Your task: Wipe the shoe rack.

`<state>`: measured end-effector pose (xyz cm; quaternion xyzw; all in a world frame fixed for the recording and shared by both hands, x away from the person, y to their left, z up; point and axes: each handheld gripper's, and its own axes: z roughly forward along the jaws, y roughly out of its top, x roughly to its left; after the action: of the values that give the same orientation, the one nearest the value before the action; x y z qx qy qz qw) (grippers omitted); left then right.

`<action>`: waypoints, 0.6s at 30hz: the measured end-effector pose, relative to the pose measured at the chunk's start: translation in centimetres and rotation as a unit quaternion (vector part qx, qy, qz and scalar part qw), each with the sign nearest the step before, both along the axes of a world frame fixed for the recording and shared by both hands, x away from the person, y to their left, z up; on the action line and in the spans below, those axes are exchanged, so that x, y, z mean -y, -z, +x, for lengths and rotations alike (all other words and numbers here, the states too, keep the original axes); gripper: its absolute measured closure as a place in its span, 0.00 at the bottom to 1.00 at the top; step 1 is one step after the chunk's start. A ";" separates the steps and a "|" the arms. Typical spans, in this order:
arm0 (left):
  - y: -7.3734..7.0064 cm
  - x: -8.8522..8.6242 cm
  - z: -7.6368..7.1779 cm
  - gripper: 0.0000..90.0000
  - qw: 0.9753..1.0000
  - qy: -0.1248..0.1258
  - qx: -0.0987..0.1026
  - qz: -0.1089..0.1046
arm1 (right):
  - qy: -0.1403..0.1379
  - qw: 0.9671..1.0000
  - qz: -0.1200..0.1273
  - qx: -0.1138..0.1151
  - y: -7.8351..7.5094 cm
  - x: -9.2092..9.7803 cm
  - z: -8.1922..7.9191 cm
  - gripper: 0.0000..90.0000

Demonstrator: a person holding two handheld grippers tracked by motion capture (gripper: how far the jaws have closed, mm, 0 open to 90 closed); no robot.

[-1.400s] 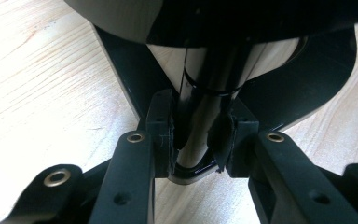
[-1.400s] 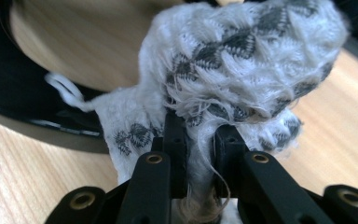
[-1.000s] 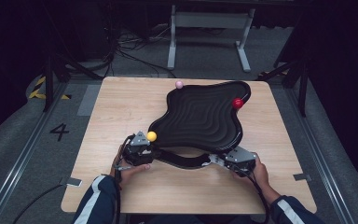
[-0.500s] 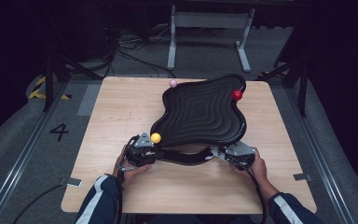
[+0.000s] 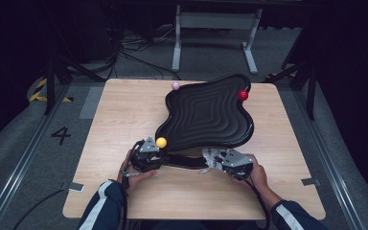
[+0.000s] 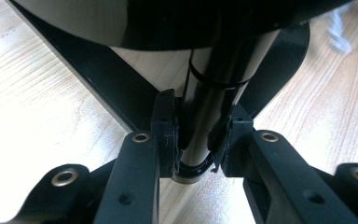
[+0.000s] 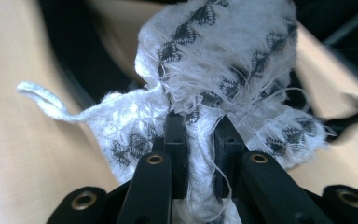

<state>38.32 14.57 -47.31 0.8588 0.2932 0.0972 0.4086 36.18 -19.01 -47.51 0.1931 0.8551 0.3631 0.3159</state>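
left gripper (image 5: 146,155): clenched on tray's near rim (image 6: 200,140), jaws pinching the black edge.
right gripper (image 5: 230,162): clamped on frayed white cloth (image 7: 214,93) at the rim.
tray (image 5: 206,115): black, ridged, tilted over wooden table (image 5: 124,110).
balls: yellow ball (image 5: 161,142) near left gripper; red ball (image 5: 243,95), pink ball (image 5: 175,85) at far rim.

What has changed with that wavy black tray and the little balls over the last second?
The red ball rolled further along the far right rim of the black tray. The yellow ball slipped slightly down its near left corner. The pink ball stayed put, and the left gripper and right gripper kept their holds.
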 end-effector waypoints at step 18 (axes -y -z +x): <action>0.1 0.4 0.0 0.81 1.000 0.002 0.001 -0.003 | 0.080 0.997 0.007 0.012 0.5 2.9 3.8 0.90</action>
<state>38.37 14.16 -47.37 0.8582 0.2913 0.0962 0.4117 40.01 -21.95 -47.98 0.2583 0.8306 0.3448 0.3528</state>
